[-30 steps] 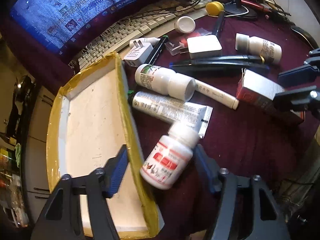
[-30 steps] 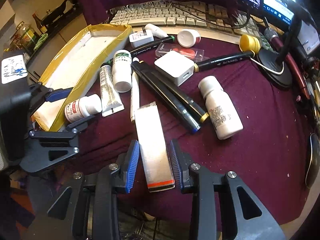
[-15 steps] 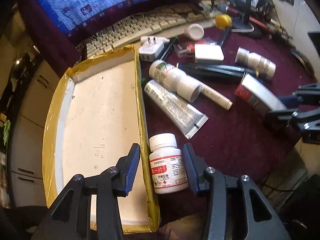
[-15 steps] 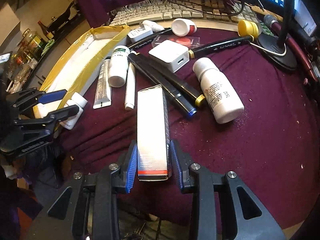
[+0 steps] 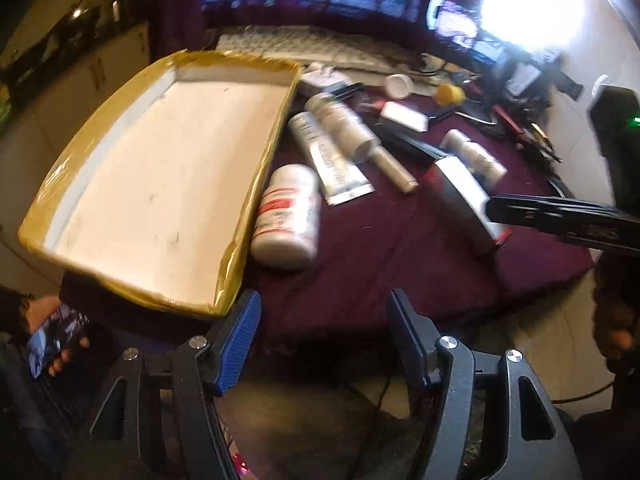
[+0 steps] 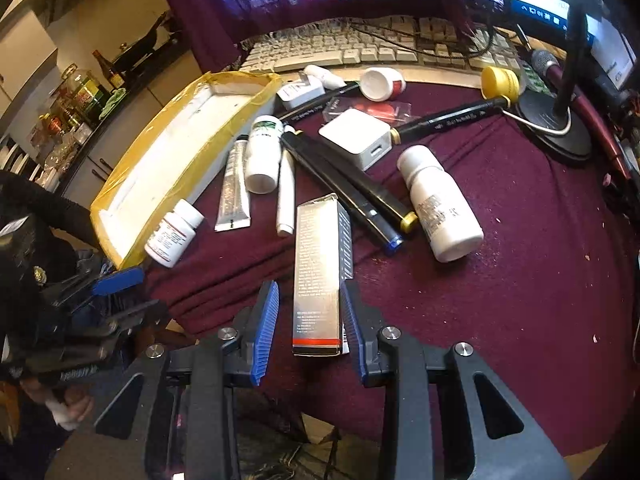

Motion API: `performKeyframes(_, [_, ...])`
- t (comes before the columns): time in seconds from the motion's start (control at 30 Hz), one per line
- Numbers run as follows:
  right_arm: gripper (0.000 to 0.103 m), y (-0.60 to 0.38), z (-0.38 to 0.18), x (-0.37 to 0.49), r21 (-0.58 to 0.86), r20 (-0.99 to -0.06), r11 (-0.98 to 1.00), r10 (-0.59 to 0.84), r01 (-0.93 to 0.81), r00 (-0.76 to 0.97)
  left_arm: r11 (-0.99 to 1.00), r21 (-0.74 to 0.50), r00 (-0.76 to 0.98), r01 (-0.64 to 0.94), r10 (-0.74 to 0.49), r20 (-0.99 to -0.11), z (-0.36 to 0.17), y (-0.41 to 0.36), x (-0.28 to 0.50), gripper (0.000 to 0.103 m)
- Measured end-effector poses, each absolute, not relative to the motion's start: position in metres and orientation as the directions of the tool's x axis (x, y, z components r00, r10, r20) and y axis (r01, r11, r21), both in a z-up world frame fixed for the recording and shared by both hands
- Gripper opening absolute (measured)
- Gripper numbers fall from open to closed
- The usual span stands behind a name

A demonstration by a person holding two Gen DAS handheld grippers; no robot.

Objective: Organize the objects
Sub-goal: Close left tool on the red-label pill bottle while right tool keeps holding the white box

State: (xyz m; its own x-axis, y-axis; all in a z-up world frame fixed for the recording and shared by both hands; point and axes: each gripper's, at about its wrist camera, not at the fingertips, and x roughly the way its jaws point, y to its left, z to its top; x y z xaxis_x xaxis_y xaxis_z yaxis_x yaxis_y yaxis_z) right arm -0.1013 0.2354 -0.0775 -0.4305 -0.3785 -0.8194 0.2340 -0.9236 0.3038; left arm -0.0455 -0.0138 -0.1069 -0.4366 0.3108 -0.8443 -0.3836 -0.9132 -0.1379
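- The red-labelled bottle, earlier between the left gripper's pads, now lies free; jaws just opened, empty.
- Right gripper clasps the carton.
- Maroon cloth covers the desk; keyboard behind.

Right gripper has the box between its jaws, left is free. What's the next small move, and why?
Probably carry the box over to the tray with the right gripper. The tray floor shows nothing in it, and every item lies on the maroon cloth. The left gripper, jaws just opened with nothing between them, sits clear of the red-label bottle beside the tray.
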Motion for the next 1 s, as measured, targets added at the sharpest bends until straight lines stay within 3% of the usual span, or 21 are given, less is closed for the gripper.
performKeyframes(0.17, [0.030, 0.236, -0.081, -0.103, 0.308, -0.819, -0.925, -0.378, 0.225, -0.432, -0.928, -0.228, -0.423, -0.293, 0.340, -0.840, -0.107, -0.021, -0.078, 0.058])
performKeyframes(0.23, [0.030, 0.237, -0.082, -0.104, 0.308, -0.822, -0.926, -0.374, 0.218, -0.430, -0.922, -0.248, -0.396, -0.297, 0.355, -0.847, -0.113, -0.015, -0.085, 0.042])
performKeyframes(0.3, [0.030, 0.239, -0.083, -0.105, 0.308, -0.822, -0.927, -0.373, 0.216, -0.430, -0.930, -0.209, -0.397, -0.302, 0.322, -0.859, -0.118, -0.006, -0.090, 0.036])
performKeyframes(0.5, [0.030, 0.240, -0.091, -0.105, 0.309, -0.831, -0.927, -0.371, 0.212, -0.414, -0.948, -0.185, -0.441, -0.259, 0.287, -0.850, -0.120, 0.006, -0.097, 0.036])
performKeyframes(0.57, [0.030, 0.240, -0.091, -0.104, 0.293, -0.834, -0.931, -0.361, 0.219, -0.417, -0.953, -0.173, -0.458, -0.247, 0.273, -0.846, -0.120, 0.006, -0.098, 0.031])
performKeyframes(1.0, [0.030, 0.238, -0.096, -0.109, 0.246, -0.859, -0.946, -0.313, 0.210, -0.405, -0.944, -0.229, -0.438, -0.238, 0.315, -0.842, -0.117, -0.013, -0.088, 0.031])
